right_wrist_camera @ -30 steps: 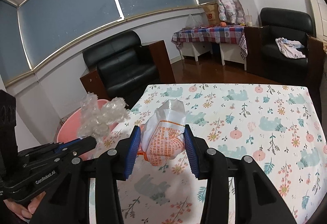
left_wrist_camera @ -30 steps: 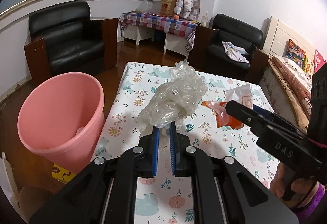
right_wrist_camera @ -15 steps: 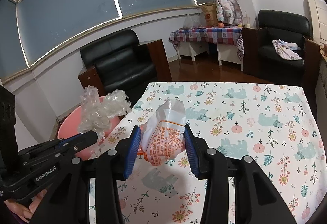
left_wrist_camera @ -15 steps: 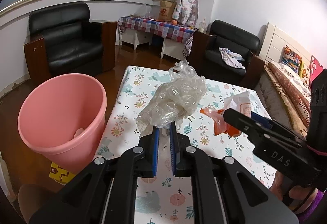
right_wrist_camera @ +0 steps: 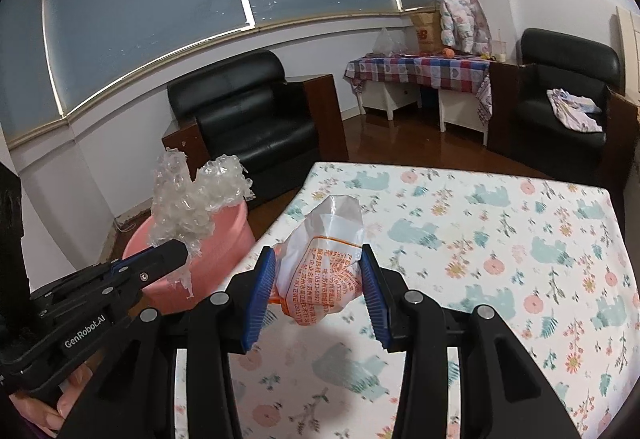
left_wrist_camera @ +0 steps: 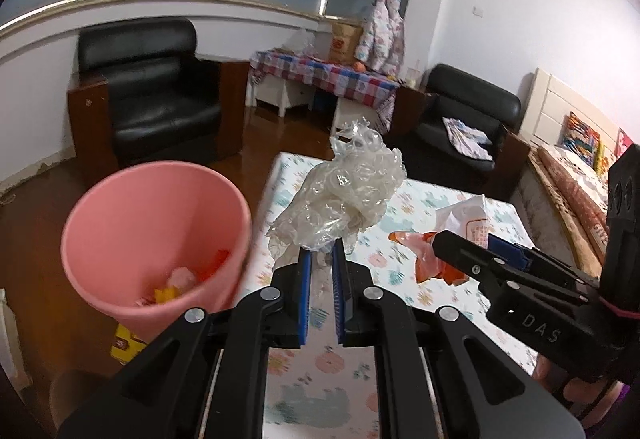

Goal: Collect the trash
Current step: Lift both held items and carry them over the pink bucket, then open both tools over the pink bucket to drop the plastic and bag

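Note:
My left gripper (left_wrist_camera: 320, 253) is shut on a crumpled wad of clear bubble wrap (left_wrist_camera: 344, 195), held above the table's left edge beside the pink bin (left_wrist_camera: 116, 223). The wad also shows in the right wrist view (right_wrist_camera: 188, 205), in front of the bin (right_wrist_camera: 228, 235). My right gripper (right_wrist_camera: 318, 271) is shut on a white and orange printed plastic bag (right_wrist_camera: 324, 263), held above the floral table (right_wrist_camera: 500, 259). The bag also shows in the left wrist view (left_wrist_camera: 460, 227). The bin holds some pink, yellow and orange scraps.
Black armchairs stand behind the bin (left_wrist_camera: 148, 95) and at the far right (left_wrist_camera: 468, 119). A side table with a checked cloth (left_wrist_camera: 320, 79) is at the back wall. A bed (left_wrist_camera: 576, 183) lies right of the table. A yellow box (left_wrist_camera: 124, 343) sits by the bin's foot.
Both grippers have risen and moved left toward the bin with their loads. The bin's inside and its scraps have come into the left wrist view.

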The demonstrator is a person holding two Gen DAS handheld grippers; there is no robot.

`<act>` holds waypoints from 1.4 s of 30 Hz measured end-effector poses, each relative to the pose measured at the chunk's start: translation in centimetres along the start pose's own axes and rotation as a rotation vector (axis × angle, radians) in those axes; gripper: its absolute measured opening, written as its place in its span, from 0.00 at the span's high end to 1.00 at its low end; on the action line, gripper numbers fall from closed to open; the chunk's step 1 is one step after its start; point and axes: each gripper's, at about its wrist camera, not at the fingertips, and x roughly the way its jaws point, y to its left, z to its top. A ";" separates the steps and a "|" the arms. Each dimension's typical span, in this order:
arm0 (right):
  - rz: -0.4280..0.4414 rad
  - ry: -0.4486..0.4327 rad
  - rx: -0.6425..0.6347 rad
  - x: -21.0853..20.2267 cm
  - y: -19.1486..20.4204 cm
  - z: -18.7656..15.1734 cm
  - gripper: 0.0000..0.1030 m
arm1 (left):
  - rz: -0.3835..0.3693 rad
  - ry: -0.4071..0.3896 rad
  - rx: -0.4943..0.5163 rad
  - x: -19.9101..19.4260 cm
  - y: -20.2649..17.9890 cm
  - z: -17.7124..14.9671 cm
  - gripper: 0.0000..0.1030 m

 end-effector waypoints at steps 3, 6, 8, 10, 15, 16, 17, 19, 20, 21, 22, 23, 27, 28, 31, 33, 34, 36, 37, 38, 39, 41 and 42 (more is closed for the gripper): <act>0.023 -0.005 -0.010 0.8 1.3 0.9 0.59 | 0.027 -0.025 -0.018 -0.4 1.1 0.3 0.91; 0.048 -0.003 -0.024 1.7 2.8 1.9 0.59 | 0.062 -0.048 -0.039 -0.7 2.5 0.7 0.91; 0.074 0.004 -0.031 2.7 4.0 2.5 0.59 | 0.083 -0.061 -0.068 -0.9 4.0 0.9 0.91; 0.098 0.012 -0.044 3.8 5.5 3.0 0.59 | 0.102 -0.063 -0.091 -0.9 5.3 1.0 0.91; 0.137 0.031 -0.080 5.9 8.6 3.5 0.59 | 0.144 -0.052 -0.135 -0.7 8.3 1.2 0.91; 0.146 0.038 -0.087 6.4 9.3 3.6 0.59 | 0.152 -0.048 -0.143 -0.6 8.9 1.1 0.91; 0.153 0.046 -0.093 6.9 9.9 3.6 0.59 | 0.158 -0.045 -0.151 -0.6 9.4 1.1 0.91; 0.164 0.061 -0.103 7.9 10.8 3.6 0.59 | 0.168 -0.037 -0.165 -0.4 10.3 0.9 0.91; 0.167 0.068 -0.110 8.3 11.1 3.4 0.59 | 0.172 -0.032 -0.170 -0.3 10.7 0.9 0.91; 0.171 0.079 -0.119 8.9 11.7 3.3 0.59 | 0.176 -0.028 -0.174 -0.2 11.1 0.8 0.91; 0.173 0.086 -0.125 9.3 12.0 3.3 0.59 | 0.181 -0.024 -0.180 -0.1 11.5 0.7 0.91; 0.175 0.092 -0.132 9.7 12.4 3.2 0.59 | 0.185 -0.020 -0.185 0.0 11.9 0.6 0.91; 0.180 0.121 -0.142 11.4 13.1 2.8 0.58 | 0.198 0.000 -0.206 0.5 13.3 0.3 0.91; 0.180 0.125 -0.141 11.6 13.2 2.7 0.58 | 0.200 0.003 -0.209 0.6 13.6 0.3 0.91; 0.179 0.140 -0.139 12.6 13.4 2.4 0.58 | 0.206 0.015 -0.220 1.1 14.1 0.3 0.91; 0.180 0.148 -0.135 13.1 13.4 2.2 0.58 | 0.210 0.021 -0.227 1.3 14.4 0.2 0.91; 0.180 0.154 -0.132 13.4 13.4 2.1 0.58 | 0.211 0.024 -0.231 1.4 14.5 0.0 0.91; 0.181 0.161 -0.130 13.9 13.4 2.1 0.58 | 0.212 0.029 -0.235 1.6 14.8 -0.1 0.91; 0.182 0.164 -0.130 14.0 13.3 2.0 0.58 | 0.212 0.034 -0.238 1.8 14.9 -0.2 0.91; 0.184 0.166 -0.129 14.2 13.3 2.0 0.58 | 0.214 0.038 -0.240 1.9 15.0 -0.1 0.90; 0.186 0.167 -0.128 14.4 13.3 1.9 0.58 | 0.218 0.044 -0.243 2.1 15.2 -0.2 0.88; 0.191 0.168 -0.126 14.7 13.4 1.9 0.57 | 0.217 0.052 -0.249 2.3 15.4 -0.2 0.86; 0.193 0.168 -0.125 14.8 13.3 1.9 0.57 | 0.220 0.055 -0.251 2.4 15.5 -0.2 0.85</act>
